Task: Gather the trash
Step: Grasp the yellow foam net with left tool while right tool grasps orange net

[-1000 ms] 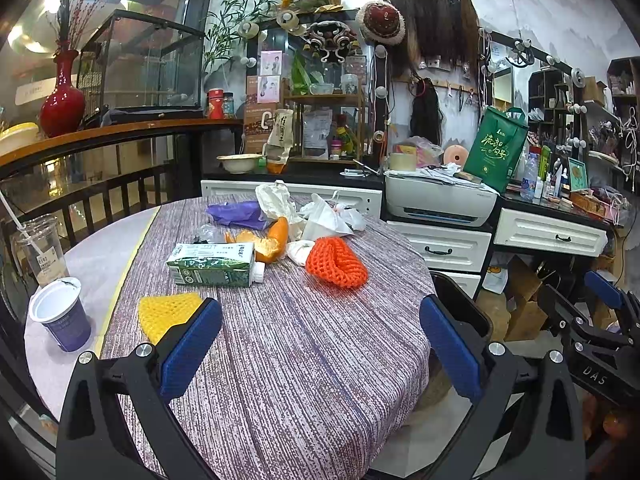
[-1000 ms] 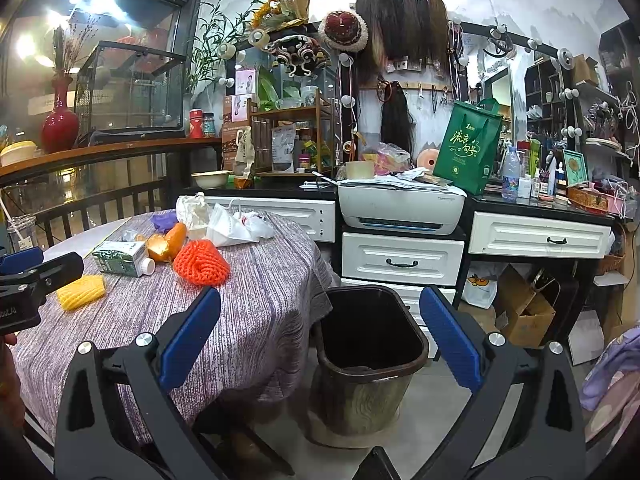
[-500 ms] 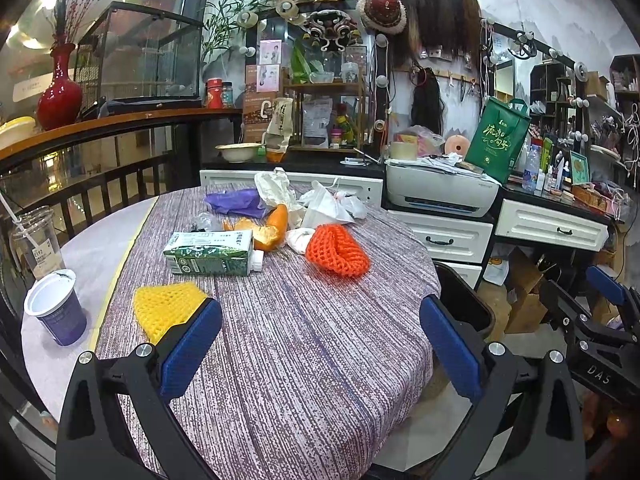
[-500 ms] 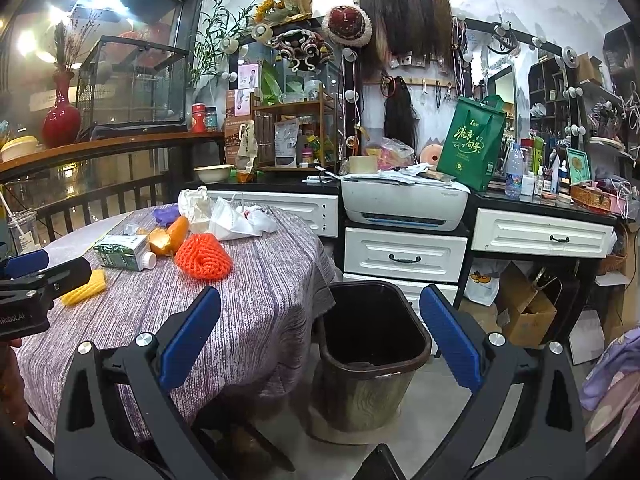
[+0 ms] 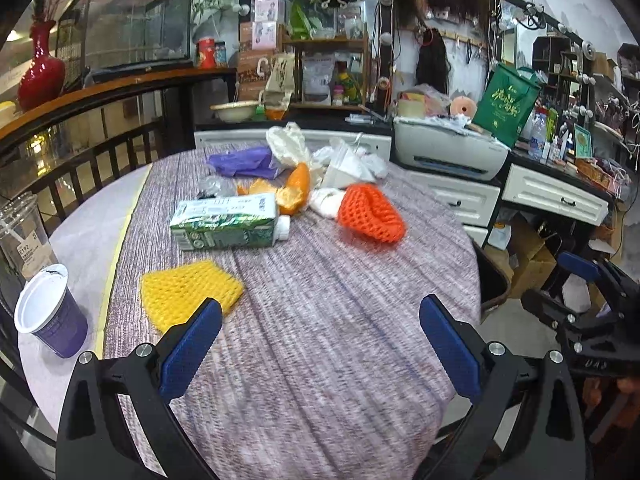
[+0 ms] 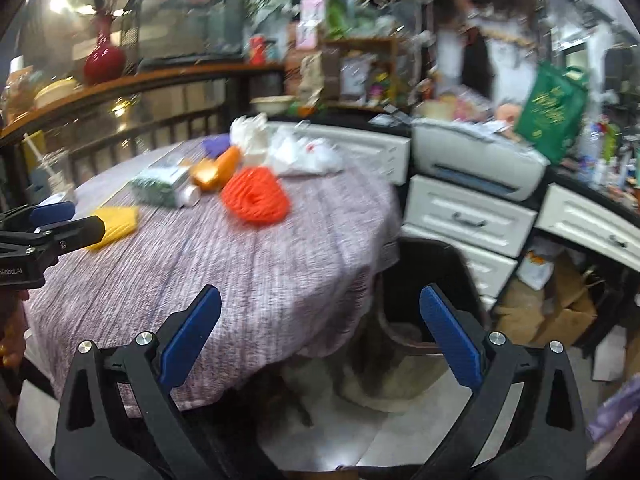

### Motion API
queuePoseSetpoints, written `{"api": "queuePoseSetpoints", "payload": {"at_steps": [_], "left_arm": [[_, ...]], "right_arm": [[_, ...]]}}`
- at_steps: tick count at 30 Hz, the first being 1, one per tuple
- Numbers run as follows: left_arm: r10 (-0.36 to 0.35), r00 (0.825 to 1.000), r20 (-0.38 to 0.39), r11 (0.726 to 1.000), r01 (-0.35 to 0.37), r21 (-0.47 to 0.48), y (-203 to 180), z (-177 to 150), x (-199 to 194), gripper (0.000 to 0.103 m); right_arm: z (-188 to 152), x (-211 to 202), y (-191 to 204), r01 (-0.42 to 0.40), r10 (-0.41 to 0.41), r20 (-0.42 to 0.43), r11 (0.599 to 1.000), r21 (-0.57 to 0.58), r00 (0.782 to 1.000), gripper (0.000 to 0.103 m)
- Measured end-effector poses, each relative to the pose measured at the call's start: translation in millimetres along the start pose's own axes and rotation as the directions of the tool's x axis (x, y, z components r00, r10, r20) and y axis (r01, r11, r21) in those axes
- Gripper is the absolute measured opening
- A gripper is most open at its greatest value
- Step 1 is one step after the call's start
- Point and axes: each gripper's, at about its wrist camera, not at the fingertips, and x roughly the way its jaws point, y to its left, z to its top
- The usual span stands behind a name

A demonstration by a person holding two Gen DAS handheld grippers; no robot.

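Trash lying mid-table: yellow foam net (image 5: pixel 190 294) nearest, just past left gripper (image 5: pixel 320 344), w/ claws gaping, empty. Right gripper (image 6: pixel 320 340), also spread, hovering btwn table edge & bin (image 6: pixel 432 280). Best: straddle net, pinch low.

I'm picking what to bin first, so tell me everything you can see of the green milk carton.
The green milk carton is a rectangular paper box, green and white with printed text, lying on its side on the striped tablecloth. Its white screw cap points right and looks closed. Orange peel lies at its upper right corner. Neither gripper touches it.
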Motion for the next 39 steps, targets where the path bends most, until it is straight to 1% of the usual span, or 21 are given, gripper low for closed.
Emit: {"api": "queuePoseSetpoints", "payload": {"at_steps": [2, 5, 6, 8, 9, 11, 12, 15, 20, 23, 26, 28, 29, 31, 32, 34, 35, 37, 39], "left_arm": [[-0.028, 0.998, -0.048, 1.0, 0.028, -0.004, 17.2, 2.8, 6.1, 0.098], [-0.019, 0.995, -0.1, 0.999, 0.015, -0.039, 40.8, 9.6, 15.2, 0.098], [-0.026, 0.991, -0.129, 0.999, 0.021, -0.046, 48.2, 11.9, 20.6, 0.098], [0.009, 0.981, -0.193, 0.999, -0.016, -0.037, 55.6, 14.5, 32.6, 0.098], [0.047, 0.973, -0.226, 0.999, -0.05, -0.006, 58.4, 15.2, 39.4, 0.098], [0.068, 0.965, -0.252, 0.998, -0.063, 0.025, 60.8, 16.8, 47.9, 0.098], [0.077, 0.963, -0.259, 0.997, -0.073, 0.024, 64.2, 17.3, 51.1, 0.098], [0.062, 0.954, -0.294, 0.998, -0.063, 0.008, 73.2, 21.2, 59.5, 0.098], [0.094, 0.944, -0.316, 0.995, -0.078, 0.062, 76.6, 24.2, 68.7, 0.097], [0.075, 0.94, -0.334, 0.997, -0.063, 0.047, 80.8, 25.8, 75.3, 0.094], [0.112, 0.936, -0.335, 0.993, -0.096, 0.063, 82.2, 25.1, 79.9, 0.092], [0.113, 0.937, -0.33, 0.993, -0.101, 0.054, 83.6, 25.4, 79.4, 0.089], [0.114, 0.938, -0.327, 0.993, -0.102, 0.053, 83.8, 25.3, 78.9, 0.088], [0.127, 0.939, -0.319, 0.992, -0.117, 0.052, 84.8, 25.7, 76.5, 0.078], [0.13, 0.94, -0.315, 0.991, -0.122, 0.046, 86.4, 25.9, 75.4, 0.076], [0.119, 0.944, -0.307, 0.992, -0.124, 0.004, 93.5, 26.9, 72.8, 0.069], [0.11, 0.946, -0.304, 0.993, -0.12, -0.013, 96.4, 26.9, 71.7, 0.067], [0.098, 0.95, -0.298, 0.992, -0.117, -0.048, 102.2, 28.1, 70.7, 0.058], [0.095, 0.951, -0.294, 0.991, -0.119, -0.066, 105.0, 28.5, 70.1, 0.053]], "right_arm": [[4.1, 12.9, 3.2, -0.034, 0.033, -0.021, 0.999, -0.01, 0.999, 0.098], [12.2, 36.0, 8.6, -0.093, 0.091, -0.073, 0.995, -0.031, 0.993, 0.098], [16.2, 44.0, 8.9, -0.121, 0.118, -0.091, 0.992, -0.026, 0.989, 0.098], [23.4, 56.5, 10.5, -0.152, 0.149, -0.115, 0.988, -0.014, 0.982, 0.098], [27.9, 64.3, 12.0, -0.16, 0.157, -0.124, 0.987, -0.013, 0.98, 0.098], [35.8, 77.7, 13.8, -0.173, 0.168, -0.148, 0.985, -0.019, 0.975, 0.098], [41.0, 85.5, 14.9, -0.18, 0.175, -0.167, 0.983, -0.017, 0.97, 0.098], [53.9, 100.6, 16.0, -0.228, 0.222, -0.199, 0.974, -0.005, 0.954, 0.098], [63.6, 114.4, 27.5, -0.26, 0.241, -0.232, 0.964, -0.053, 0.942, 0.098], [67.0, 118.9, 34.1, -0.275, 0.249, -0.239, 0.958, -0.08, 0.939, 0.098], [70.6, 124.1, 39.5, -0.29, 0.259, -0.26, 0.953, -0.092, 0.93, 0.098], [73.0, 129.3, 42.4, -0.306, 0.269, -0.277, 0.947, -0.1, 0.922, 0.098], [75.0, 132.7, 42.9, -0.304, 0.266, -0.28, 0.947, -0.101, 0.922, 0.098], [78.6, 137.9, 42.7, -0.297, 0.26, -0.279, 0.95, -0.1, 0.925, 0.097], [80.5, 141.3, 43.0, -0.3, 0.261, -0.285, 0.949, -0.1, 0.922, 0.094], [84.0, 148.0, 44.7, -0.309, 0.266, -0.3, 0.946, -0.103, 0.916, 0.091], [86.4, 152.4, 45.7, -0.309, 0.264, -0.311, 0.945, -0.106, 0.913, 0.088], [89.6, 159.0, 46.3, -0.3, 0.253, -0.318, 0.948, -0.108, 0.914, 0.085], [91.5, 166.4, 47.2, -0.296, 0.246, -0.331, 0.949, -0.11, 0.911, 0.081]]}}
